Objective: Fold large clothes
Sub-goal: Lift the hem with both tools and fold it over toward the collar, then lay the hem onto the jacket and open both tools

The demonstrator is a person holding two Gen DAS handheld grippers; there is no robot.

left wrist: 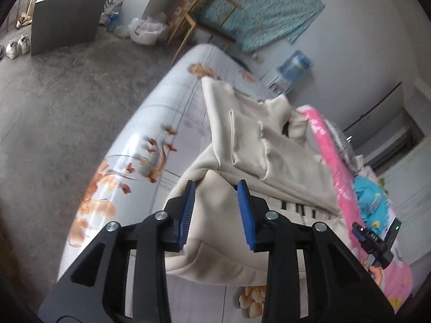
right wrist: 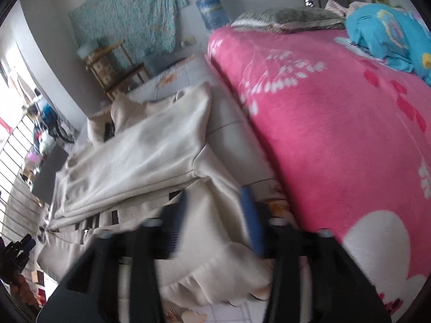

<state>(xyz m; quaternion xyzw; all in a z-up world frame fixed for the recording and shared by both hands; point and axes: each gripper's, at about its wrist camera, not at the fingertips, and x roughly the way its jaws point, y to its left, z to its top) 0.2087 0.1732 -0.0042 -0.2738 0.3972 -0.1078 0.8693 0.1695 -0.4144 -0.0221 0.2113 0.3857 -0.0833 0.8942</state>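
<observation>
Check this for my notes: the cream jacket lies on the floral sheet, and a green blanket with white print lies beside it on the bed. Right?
One slip: the blanket is pink, not green, as the right wrist view shows. The rest holds: the cream jacket lies on the floral sheet, with the white-printed blanket beside it on the bed.

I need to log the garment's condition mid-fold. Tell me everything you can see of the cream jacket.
The cream jacket looks like soft, thick fleece, with a ribbed hem, a front pocket panel and dark tabs beside a metal zipper. It lies partly folded, one layer doubled over another, on the floral bed sheet, beside the pink blanket. Both the left gripper and the right gripper stand open over its near edge, fabric between the pads but not pinched.
</observation>
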